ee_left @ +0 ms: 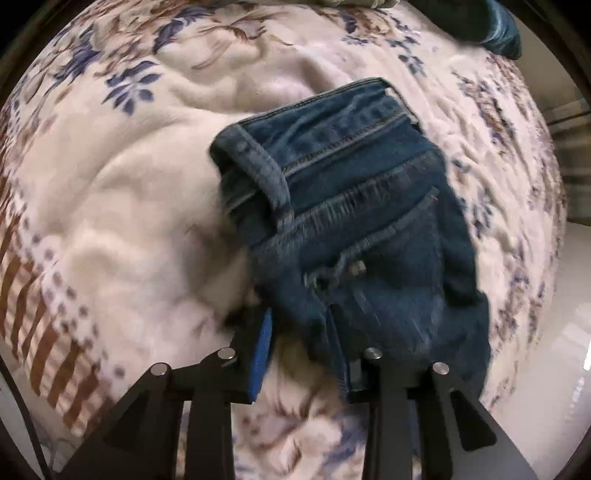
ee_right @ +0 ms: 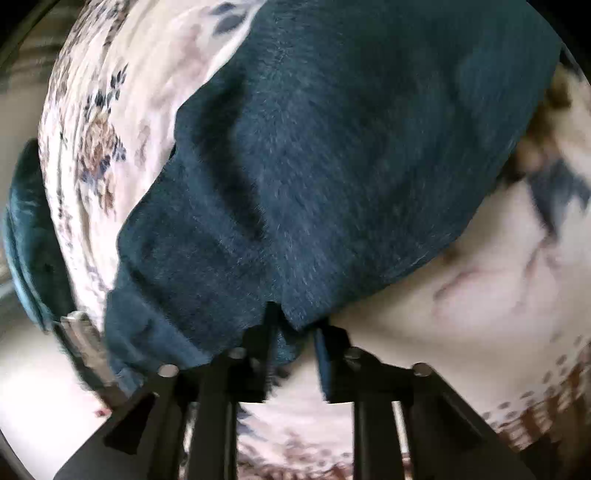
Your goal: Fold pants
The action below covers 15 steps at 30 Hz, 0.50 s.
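Observation:
Dark blue jeans [ee_left: 354, 206] lie folded on a floral blanket, waistband toward the far side. My left gripper [ee_left: 306, 350] is open at the near edge of the folded jeans; its right finger is under or behind the denim, its blue-padded left finger [ee_left: 260, 354] beside it. In the right wrist view the jeans [ee_right: 351, 155] fill the upper frame. My right gripper [ee_right: 295, 343] is open, with the denim's edge hanging between and over its fingers.
The cream blanket [ee_left: 122, 206] with blue and brown flowers covers the bed. A dark teal cushion or cloth [ee_left: 498, 29] lies at the far right corner; it also shows in the right wrist view [ee_right: 29, 240]. A pale floor [ee_left: 576, 295] lies past the bed's right edge.

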Motion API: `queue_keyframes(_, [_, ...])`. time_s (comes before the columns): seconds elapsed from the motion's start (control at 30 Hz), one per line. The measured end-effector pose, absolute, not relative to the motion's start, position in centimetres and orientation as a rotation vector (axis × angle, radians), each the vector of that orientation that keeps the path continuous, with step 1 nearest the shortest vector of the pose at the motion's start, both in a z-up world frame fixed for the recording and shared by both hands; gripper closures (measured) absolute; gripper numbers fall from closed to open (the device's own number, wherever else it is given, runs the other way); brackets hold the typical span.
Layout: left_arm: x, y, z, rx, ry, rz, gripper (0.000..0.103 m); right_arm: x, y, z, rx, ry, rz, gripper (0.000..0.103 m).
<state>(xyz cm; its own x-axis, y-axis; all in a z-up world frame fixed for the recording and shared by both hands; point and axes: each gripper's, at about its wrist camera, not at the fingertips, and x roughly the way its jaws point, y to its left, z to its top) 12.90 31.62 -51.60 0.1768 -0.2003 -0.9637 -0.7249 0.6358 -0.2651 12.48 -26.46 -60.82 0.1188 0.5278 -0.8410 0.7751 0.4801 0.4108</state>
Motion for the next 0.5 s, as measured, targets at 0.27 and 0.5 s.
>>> queue_keyframes(0.27, [18.4,30.8,-45.3,-0.486,1.256,0.327,0.046,13.3,-24.0,-56.4,0.967,1.547,-0.192,0.034])
queue_keyframes(0.5, [27.6,34.3,-50.3,-0.409,1.416,0.205,0.038,21.4,-17.8,-52.6,0.542,1.459,-0.138,0.030])
